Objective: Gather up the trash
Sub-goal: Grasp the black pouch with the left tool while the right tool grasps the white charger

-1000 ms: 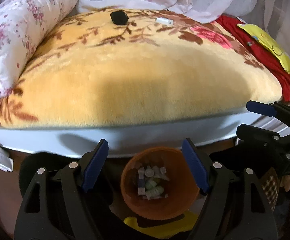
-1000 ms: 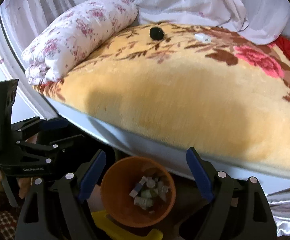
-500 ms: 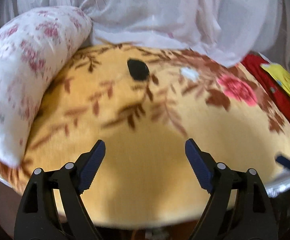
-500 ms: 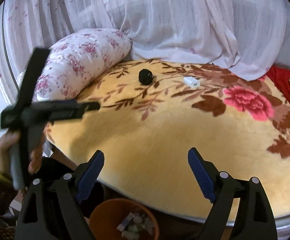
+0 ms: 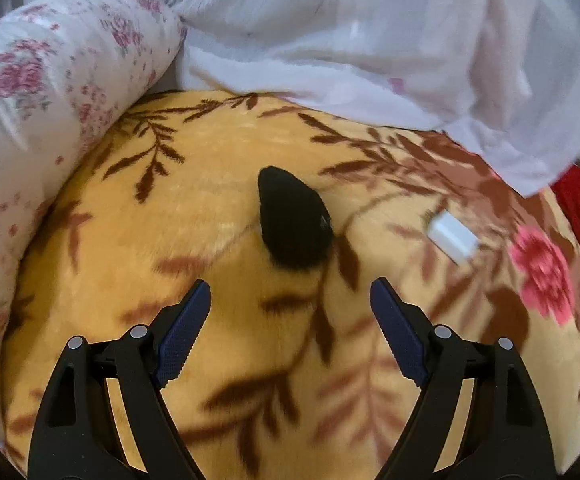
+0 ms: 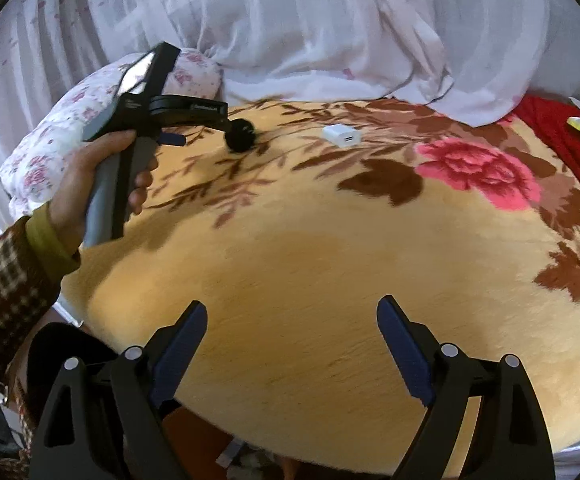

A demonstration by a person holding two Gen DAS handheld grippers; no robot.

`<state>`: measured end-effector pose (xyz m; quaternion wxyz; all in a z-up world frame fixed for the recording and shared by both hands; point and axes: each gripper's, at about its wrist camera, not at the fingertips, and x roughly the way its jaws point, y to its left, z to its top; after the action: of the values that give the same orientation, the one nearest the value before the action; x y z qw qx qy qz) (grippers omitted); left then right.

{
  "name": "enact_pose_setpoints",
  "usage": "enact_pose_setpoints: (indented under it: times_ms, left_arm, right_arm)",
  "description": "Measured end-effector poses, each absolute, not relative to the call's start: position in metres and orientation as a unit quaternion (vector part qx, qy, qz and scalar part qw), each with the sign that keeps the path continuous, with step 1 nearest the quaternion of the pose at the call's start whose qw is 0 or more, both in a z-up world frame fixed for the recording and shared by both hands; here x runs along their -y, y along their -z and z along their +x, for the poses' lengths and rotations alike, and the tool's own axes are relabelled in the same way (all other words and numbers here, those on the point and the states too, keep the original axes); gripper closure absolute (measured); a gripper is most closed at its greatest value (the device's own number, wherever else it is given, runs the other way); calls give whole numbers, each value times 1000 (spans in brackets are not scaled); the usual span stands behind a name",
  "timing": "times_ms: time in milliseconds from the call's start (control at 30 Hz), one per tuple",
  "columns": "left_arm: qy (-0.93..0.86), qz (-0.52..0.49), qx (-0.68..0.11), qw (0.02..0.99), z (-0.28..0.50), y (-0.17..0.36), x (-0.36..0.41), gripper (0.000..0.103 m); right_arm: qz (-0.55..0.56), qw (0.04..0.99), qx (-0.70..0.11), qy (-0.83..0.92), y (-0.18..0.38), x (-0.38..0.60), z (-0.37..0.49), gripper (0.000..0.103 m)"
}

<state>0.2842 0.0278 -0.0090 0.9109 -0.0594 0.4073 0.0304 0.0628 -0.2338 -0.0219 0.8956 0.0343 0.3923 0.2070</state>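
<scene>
On the far blanket (image 5: pixel 218 216) a black lump (image 5: pixel 292 220) lies just ahead of the left gripper (image 5: pixel 290 312), jaws spread, empty. The right gripper (image 6: pixel 292 332) hangs released near the bed's edge.

Right gripper (image 6: pixel 292 322) — jaws apart over yellow floral blanket (image 6: pixel 310 264); left gripper (image 6: pixel 226 126) reaches the black object (image 6: pixel 241 135), white box (image 6: pixel 341 136) nearby.

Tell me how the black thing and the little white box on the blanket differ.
The black object is dark, rounded and soft-looking; the white box is pale, hard-edged and rectangular. The black object looks larger than the white box. The black object lies directly ahead of the open left gripper, while the white box sits off to its right. Both rest on the floral yellow blanket, apart from each other and ungrasped.
</scene>
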Motion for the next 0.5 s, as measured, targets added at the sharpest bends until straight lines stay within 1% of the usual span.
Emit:
enact_pose_setpoints:
  times_ms: [233, 333, 367, 400, 500]
  left_arm:
    - [-77, -27, -421, 903, 347, 27, -28, 23]
    - [-81, -33, -428, 899, 364, 37, -30, 23]
    - [-71, -37, -423, 903, 365, 38, -30, 31]
    - [-61, -38, -417, 906, 364, 37, -29, 63]
    - [-45, -16, -395, 918, 343, 28, -19, 63]
  right_arm:
    - [32, 902, -381, -201, 26, 242, 66, 16]
    - [31, 905, -375, -200, 26, 244, 67, 16]
    - [31, 906, -373, -198, 26, 245, 67, 16]
    - [30, 907, -372, -195, 25, 246, 68, 16]
    - [29, 909, -370, -188, 22, 249, 71, 16]
